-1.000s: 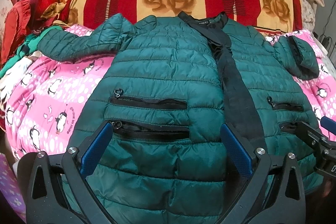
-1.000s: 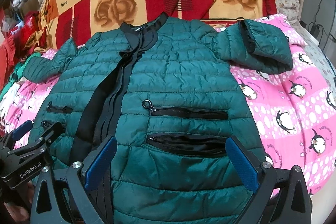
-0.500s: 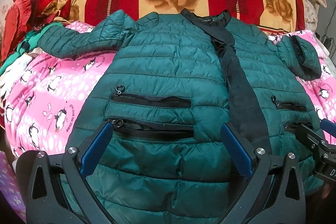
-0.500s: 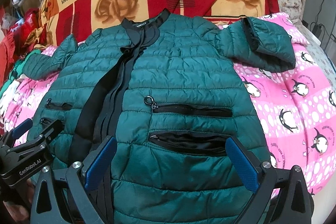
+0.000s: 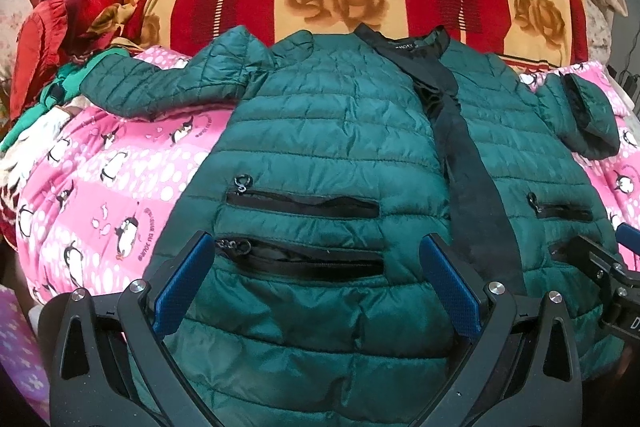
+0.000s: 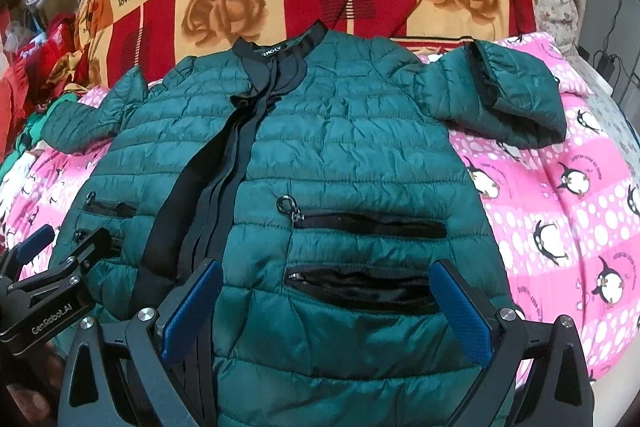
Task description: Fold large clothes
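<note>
Green quilted jacket [image 5: 328,155] lies front-up on the pink penguin blanket [image 5: 100,187]; left gripper [image 5: 316,283] and right gripper [image 6: 324,311] hover wide open above its hem, gripping nothing.

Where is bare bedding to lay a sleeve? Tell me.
Bare pink penguin blanket lies right of the green quilted jacket, below its cuffed sleeve. More shows under the other sleeve, at. The red clothes pile crowds the far left.
</note>
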`<state>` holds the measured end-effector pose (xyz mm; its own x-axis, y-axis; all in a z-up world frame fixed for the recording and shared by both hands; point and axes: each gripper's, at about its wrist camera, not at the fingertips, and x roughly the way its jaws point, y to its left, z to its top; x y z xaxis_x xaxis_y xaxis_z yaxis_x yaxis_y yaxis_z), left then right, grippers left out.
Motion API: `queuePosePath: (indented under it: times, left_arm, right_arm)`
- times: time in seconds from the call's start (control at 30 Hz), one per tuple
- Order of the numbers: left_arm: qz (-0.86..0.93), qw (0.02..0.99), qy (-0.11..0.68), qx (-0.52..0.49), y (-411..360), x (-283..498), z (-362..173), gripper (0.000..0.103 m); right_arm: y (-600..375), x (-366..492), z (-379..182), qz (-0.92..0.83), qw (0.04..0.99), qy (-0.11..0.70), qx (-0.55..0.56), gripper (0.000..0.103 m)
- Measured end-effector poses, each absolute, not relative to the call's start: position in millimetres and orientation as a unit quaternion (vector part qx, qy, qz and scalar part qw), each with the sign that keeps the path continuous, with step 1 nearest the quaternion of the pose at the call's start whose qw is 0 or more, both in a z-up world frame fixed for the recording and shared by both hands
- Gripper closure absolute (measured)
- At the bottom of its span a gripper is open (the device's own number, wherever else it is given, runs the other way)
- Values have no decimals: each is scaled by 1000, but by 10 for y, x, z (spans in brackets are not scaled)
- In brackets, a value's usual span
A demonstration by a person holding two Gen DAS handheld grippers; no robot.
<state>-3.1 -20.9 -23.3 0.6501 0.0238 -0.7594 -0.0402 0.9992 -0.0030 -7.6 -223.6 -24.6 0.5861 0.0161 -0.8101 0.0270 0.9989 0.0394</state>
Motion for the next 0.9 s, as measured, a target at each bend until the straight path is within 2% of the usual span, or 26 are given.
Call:
queuePosePath:
  times: [0.9]
  left_arm:
    - [71,902,426,-22,340,843,-236,1]
  right_arm:
    - [-1926,988,-345,24,889,455,47,0]
